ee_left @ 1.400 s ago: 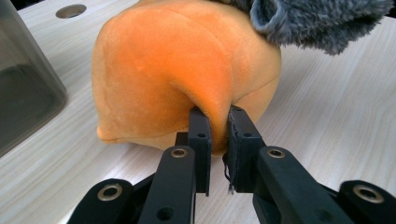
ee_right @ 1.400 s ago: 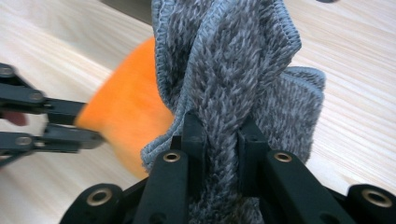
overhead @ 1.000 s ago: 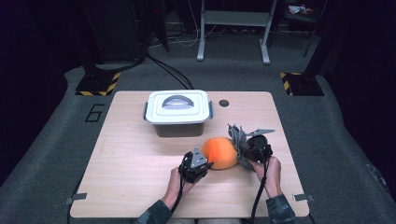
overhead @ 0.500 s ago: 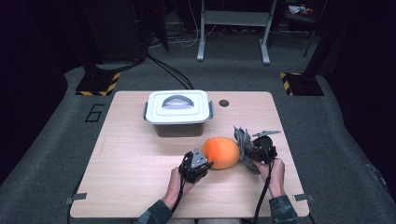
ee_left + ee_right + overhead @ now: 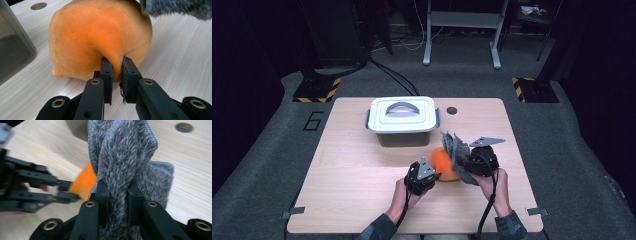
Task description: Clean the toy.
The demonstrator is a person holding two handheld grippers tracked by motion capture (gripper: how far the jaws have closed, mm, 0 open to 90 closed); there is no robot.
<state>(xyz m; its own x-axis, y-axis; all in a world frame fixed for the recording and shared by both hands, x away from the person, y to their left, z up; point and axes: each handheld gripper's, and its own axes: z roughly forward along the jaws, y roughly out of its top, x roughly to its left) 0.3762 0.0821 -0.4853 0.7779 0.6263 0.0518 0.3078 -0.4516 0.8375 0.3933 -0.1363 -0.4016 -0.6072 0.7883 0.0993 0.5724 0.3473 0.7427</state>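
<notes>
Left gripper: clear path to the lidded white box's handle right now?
Probably not yet. The left gripper is shut on a fold of the orange plush, which sits between it and the lidded white box. Once it lets go, nothing else blocks the handle.

Plain orange plush (image 5: 97, 35), grey mottled knitted cloth (image 5: 125, 157) at its right, black gripper jaws, pale wood-grain table (image 5: 347, 165), far white-lidded box (image 5: 402, 120) with grey handle and dark translucent walls

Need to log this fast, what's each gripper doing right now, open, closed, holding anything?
Left gripper: closed, pinching a fold of the orange plush toy.
Right gripper: closed on the grey knitted cloth.
</notes>
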